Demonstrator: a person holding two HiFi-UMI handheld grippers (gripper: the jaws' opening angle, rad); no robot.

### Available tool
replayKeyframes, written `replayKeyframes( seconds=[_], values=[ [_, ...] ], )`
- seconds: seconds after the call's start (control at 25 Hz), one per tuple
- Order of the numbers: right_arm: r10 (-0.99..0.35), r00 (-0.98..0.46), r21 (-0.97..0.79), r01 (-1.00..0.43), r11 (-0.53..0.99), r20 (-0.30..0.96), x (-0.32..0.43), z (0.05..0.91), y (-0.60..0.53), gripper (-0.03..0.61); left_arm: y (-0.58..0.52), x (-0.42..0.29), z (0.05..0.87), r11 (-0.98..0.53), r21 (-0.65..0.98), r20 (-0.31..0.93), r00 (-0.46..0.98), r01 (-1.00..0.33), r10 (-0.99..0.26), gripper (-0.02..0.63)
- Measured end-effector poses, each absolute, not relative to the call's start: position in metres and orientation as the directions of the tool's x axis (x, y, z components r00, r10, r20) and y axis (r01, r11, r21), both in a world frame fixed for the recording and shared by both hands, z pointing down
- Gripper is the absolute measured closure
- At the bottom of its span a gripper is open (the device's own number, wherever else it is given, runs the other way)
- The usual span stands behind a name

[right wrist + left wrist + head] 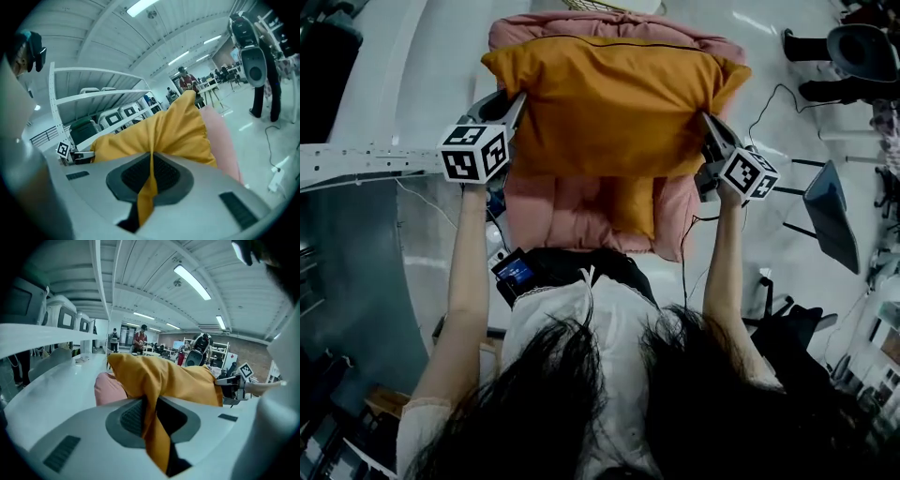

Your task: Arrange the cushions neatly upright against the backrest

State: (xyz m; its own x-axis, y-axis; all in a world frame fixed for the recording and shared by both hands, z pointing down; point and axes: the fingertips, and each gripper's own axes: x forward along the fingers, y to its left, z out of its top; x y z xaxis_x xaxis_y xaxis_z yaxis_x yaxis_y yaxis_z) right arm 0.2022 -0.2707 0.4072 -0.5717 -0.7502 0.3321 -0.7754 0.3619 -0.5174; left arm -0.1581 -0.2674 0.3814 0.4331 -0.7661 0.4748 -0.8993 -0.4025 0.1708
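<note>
1. The orange cushion (pixel 614 103) is held by its two short sides. It is spread wide in front of the backrest (pixel 581 28) of the pink armchair (pixel 567 211). It is above the seat, and its top edge is near the top of the backrest.

2. The left gripper (pixel 518 101) has the left edge of the cushion. In the left gripper view a fold of orange fabric passes between the jaws. They are nearly together and pinch this fold, with a small dark gap beside it.

3. The right gripper (pixel 709 127) has the opposite edge. In its own view the jaws are closed fully on a thin strip of the same fabric.

4. I judge that it is gripped at both sides so that the cushion stays flat and level. With one gripper alone it would hang and turn, and it could not be set straight against the backrest.

5. Only fabric is pinched, not the filling. So the grip is light, and the cover could slip if the cushion is pulled hard.

6. Lower on the seat lies another orange piece (pixel 633 202). I cannot tell if it is a second cushion or something else.

7. The task seems to be in its placing step: the cushion faces the backrest but is not yet released.
</note>
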Motion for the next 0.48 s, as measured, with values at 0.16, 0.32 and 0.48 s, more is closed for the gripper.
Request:
replayKeyframes(
  seconds=[0.16, 0.32, 0.48],
  values=[
    [-0.756, -0.538, -0.504, -0.801, 0.322, 0.373, 0.218, 0.43, -0.282, 0.548, -0.312, -0.141, 0.42, -0.39, 0.145, 0.537, 0.403, -0.909, -0.741, 0.54],
    [-0.668, -0.59, -0.48, -0.793, 0.374, 0.455, 0.187, 0.453, -0.291, 0.547, -0.327, -0.164, 0.473, -0.374, 0.078, 0.674, 0.325, -0.924, -0.663, 0.543],
    [-0.567, -0.541, -0.351, -0.839, 0.416, 0.621, 0.167, 0.486, -0.303, 0.548, -0.325, -0.183, 0.495, -0.357, 0.075, 0.706, 0.302, -0.931, -0.64, 0.541]
  ],
)
